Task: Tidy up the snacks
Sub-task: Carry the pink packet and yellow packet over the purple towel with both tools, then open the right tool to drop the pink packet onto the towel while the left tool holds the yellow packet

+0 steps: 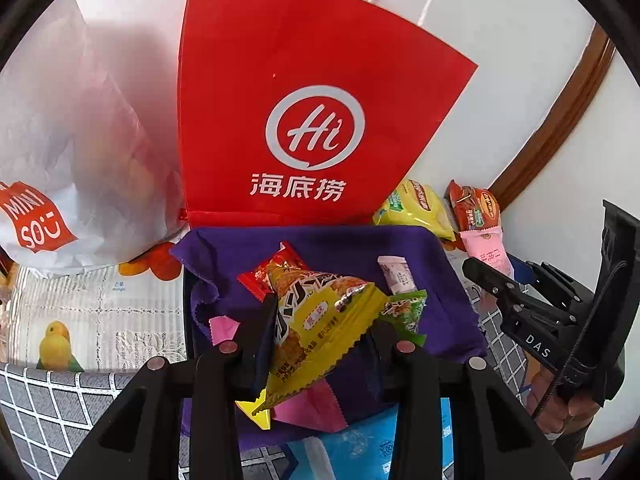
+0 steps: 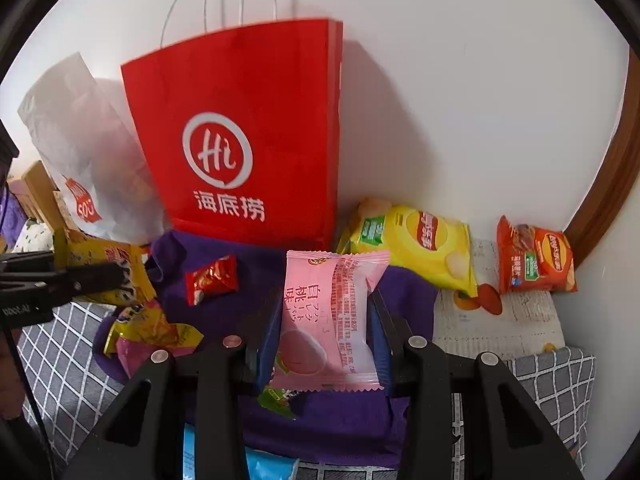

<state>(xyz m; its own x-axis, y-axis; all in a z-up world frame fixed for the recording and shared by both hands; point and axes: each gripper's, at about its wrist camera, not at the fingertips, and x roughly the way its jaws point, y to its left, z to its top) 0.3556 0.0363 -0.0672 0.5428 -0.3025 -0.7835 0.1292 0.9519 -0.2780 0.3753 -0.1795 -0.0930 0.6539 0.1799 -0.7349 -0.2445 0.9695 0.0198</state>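
The left tool point(image 1: 320, 336) pinches a yellow snack pack point(image 1: 320, 320) and holds it over the purple cloth point(image 1: 440, 280) on the desk. The right tool point(image 2: 324, 320) pinches a pink snack pack point(image 2: 332, 312) over the same cloth, just in front of the red bag point(image 2: 248, 128). A small red candy point(image 2: 211, 278) lies on the cloth, and a yellow chip bag point(image 2: 420, 248) sits by the wall.

Yellow snack packet point(image 1: 316, 320) and pink packet point(image 2: 332, 320) held above purple cloth point(image 2: 224, 300).
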